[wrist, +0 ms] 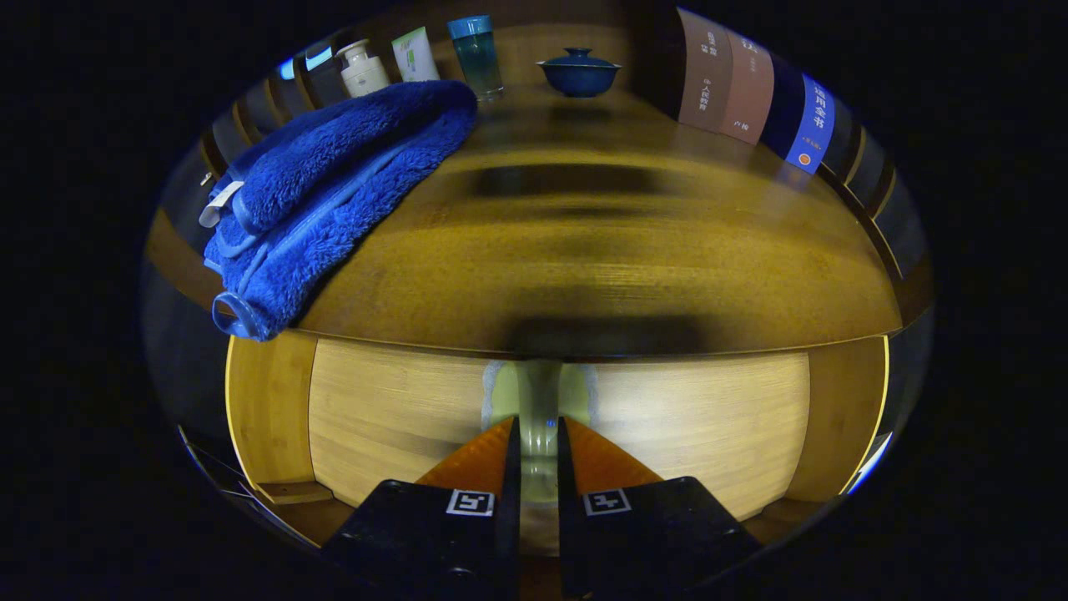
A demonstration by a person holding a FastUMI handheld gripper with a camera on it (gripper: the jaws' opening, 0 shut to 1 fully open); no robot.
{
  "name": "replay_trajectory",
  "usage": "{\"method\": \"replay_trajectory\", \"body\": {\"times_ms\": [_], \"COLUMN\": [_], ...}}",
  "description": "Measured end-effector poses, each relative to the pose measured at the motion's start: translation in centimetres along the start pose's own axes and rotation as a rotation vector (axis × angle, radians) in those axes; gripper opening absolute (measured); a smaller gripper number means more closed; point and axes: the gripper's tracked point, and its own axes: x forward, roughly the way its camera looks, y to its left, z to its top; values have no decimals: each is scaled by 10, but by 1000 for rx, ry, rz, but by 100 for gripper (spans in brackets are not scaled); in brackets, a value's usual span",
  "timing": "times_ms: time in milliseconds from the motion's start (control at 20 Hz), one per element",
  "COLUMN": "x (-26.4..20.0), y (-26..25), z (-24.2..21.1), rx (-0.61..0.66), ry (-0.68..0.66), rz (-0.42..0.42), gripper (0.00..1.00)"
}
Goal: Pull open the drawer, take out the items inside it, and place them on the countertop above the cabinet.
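Tongs [538, 451] were clamped narrow on the drawer handle [538, 392] at 12 o'clock; slip was judged likely if pulled crookedly, under the bench [601, 250].

Countertop [601, 250]: wood, fine straight grain, satin sheen with soft reflections. Drawer [400, 417] front: paler wood, matt, smooth. Drawer handle [538, 392], pinched between the gripper [538, 438] fingers at their 12 o'clock: smooth, pale, looks slightly translucent; material unclear. Towel [334, 184], at 10 o'clock from the fingers: blue cloth, deep plush pile, matt. Tumbler [477, 54]: clear glossy glass or plastic. Lidded bowl [578, 71] at 12 o'clock: glazed ceramic, glossy. Books [751, 88] at 1 o'clock: matt paper spines.
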Motion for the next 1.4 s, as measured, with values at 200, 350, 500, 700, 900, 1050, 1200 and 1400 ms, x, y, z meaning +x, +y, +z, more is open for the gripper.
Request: {"method": "replay_trajectory", "body": {"times_ms": [200,350,500,700,900,1050,1200,1400], "x": [-16,-40,-76,-125,-154,-157,-154,-133], "y": [1,-3,-2,1,-1,1,0,2], "z": [-10,-20,-26,-17,19,56,102,150], "rx": [43,64,59,65,52,54,67,55], "ry": [-27,-74,-165,-288,-408,-441,-480,-476], "rz": [30,44,61,85,74,72,67,45], "gripper": [24,24,24,24,24,24,24,24]}}
